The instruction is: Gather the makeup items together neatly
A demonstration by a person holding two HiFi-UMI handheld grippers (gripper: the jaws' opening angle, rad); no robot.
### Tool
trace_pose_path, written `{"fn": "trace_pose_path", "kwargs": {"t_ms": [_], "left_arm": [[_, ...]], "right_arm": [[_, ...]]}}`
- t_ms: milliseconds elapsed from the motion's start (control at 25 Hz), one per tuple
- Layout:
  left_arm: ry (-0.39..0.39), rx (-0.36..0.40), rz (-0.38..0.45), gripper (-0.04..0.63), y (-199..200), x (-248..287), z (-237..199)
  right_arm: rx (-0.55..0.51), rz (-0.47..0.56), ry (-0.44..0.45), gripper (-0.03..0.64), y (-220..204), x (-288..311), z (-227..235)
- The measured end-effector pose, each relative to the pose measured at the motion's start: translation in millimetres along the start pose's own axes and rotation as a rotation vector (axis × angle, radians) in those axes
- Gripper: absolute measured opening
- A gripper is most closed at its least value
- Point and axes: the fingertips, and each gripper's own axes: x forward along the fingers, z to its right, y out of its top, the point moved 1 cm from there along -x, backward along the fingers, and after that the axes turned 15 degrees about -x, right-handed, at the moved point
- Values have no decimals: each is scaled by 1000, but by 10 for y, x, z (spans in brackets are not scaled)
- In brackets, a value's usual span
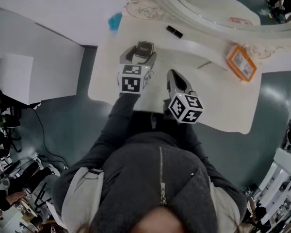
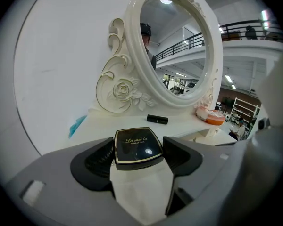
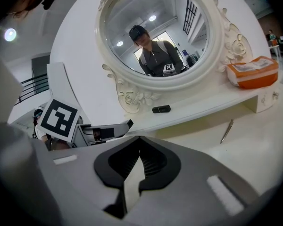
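Two grippers hang over the white surface [image 1: 218, 106] in the head view: the left gripper [image 1: 139, 57] carries a black powder compact [image 1: 144, 47] near the left end, the black lipstick tube [image 1: 174, 31] sits just ahead and to its right by the mirror [image 1: 145, 6], and the orange packet [image 1: 241, 62] lies well off right. Left gripper view next: its jaws are spread wide and pinch the compact by two sides, with the tube lying crosswise beyond it, so I'd judge this hand nearer for setting the compact alongside. Right gripper view: the right gripper [image 3: 139, 158] is pressed together on nothing, a thin metal tool [image 3: 227, 131] off to its right.
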Motion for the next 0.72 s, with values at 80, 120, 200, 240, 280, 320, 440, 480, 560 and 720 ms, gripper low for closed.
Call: {"fn": "trace_pose_path", "kwargs": {"t_ms": [80, 120, 200, 240, 280, 320, 440, 480, 560, 720], "left_arm": [[-2, 7, -1, 337, 53, 53, 11], [-3, 9, -1, 337, 80, 80, 13], [-4, 10, -1, 337, 132, 134, 13], [-5, 11, 0, 337, 156, 163, 10], [-5, 13, 0, 337, 177, 194, 6], [-5, 15, 0, 337, 196, 227, 1], [-4, 17, 2, 337, 246, 328, -16], [-5, 16, 4, 337, 260, 361, -16], [-7, 20, 4, 337, 282, 427, -9], [-11, 31, 2, 337, 324, 549, 1]], "right_arm": [[3, -2, -9, 3, -1, 0, 24], [4, -4, -13, 3, -4, 2, 36], [9, -9, -20, 3, -13, 8, 59], [11, -12, -24, 3, -17, 11, 69], [14, -13, -27, 3, -20, 15, 78], [17, -14, -30, 3, -21, 19, 86], [23, -18, -40, 3, -25, 36, 124], [26, -20, -45, 3, -30, 41, 143], [32, -23, -57, 3, -41, 48, 189], [42, -30, -79, 3, -53, 65, 262]]}}
